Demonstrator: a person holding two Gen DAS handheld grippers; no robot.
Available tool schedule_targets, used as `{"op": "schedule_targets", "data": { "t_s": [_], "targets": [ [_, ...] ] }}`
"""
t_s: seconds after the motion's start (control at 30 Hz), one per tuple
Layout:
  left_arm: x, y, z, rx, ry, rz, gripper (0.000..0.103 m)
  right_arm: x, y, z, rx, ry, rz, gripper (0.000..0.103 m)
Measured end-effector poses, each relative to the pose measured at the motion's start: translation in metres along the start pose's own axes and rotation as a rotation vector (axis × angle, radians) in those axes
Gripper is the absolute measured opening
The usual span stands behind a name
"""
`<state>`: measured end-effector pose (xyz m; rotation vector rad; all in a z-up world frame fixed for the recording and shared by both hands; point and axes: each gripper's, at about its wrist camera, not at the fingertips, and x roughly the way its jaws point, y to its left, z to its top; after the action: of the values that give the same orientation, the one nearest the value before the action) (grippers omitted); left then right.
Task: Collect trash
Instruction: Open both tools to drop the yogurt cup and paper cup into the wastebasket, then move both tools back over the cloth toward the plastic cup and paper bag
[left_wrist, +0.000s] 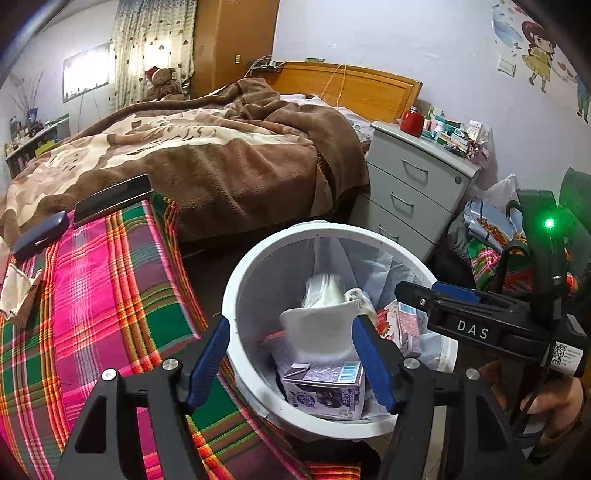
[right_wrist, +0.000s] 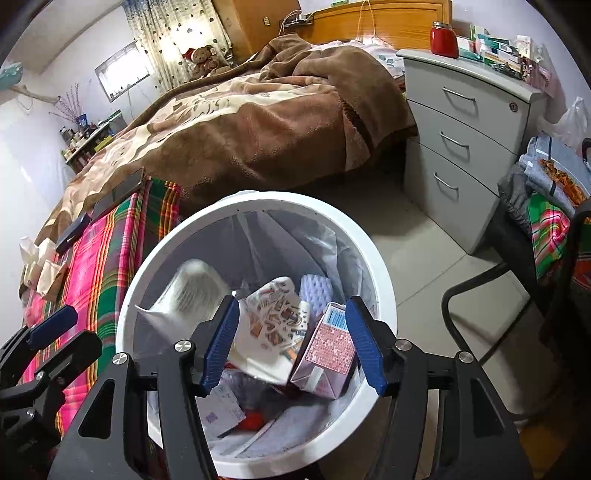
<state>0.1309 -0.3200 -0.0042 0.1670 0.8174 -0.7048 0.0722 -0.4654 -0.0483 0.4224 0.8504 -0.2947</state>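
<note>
Hovering with jaws apart and empty over the round white lined trash bin (right_wrist: 384, 288), left gripper (left_wrist: 291, 350) and right gripper (right_wrist: 291, 339) leave cartons (right_wrist: 325, 350) and a white pouch (left_wrist: 317, 332) inside it, while crumpled tissues (right_wrist: 33, 258) remain at the plaid blanket's (left_wrist: 110, 295) left edge.

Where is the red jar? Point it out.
The red jar stands on the grey drawer unit beside the bed's headboard, upper right in both views, left of the boxes there.

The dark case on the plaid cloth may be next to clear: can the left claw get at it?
Probably yes. The left claw is open over the white bin; the dark case lies uncovered on the plaid cloth.
</note>
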Motion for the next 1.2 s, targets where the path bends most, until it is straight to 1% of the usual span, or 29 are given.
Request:
{"op": "schedule_targets", "data": {
  "t_s": [0.13,0.4,0.77,0.97,1.2],
  "targets": [
    [-0.005,0.006,-0.001,-0.018,-0.005,0.0,0.068,-0.003,0.002,-0.001,0.007,-0.01,0.005,0.062],
    [-0.022,0.018,-0.006,-0.04,-0.026,0.022,0.068,-0.01,0.011,-0.003,0.005,-0.023,0.016,0.062],
    [-0.052,0.043,-0.019,-0.079,-0.062,0.071,0.068,-0.017,0.038,-0.007,-0.032,-0.046,0.055,0.062],
    [-0.07,0.067,-0.027,-0.116,-0.085,0.106,0.068,-0.018,0.058,-0.008,-0.063,-0.056,0.087,0.062],
    [-0.091,0.101,-0.036,-0.167,-0.108,0.162,0.068,-0.014,0.086,-0.01,-0.101,-0.057,0.128,0.062]
  ]
}}
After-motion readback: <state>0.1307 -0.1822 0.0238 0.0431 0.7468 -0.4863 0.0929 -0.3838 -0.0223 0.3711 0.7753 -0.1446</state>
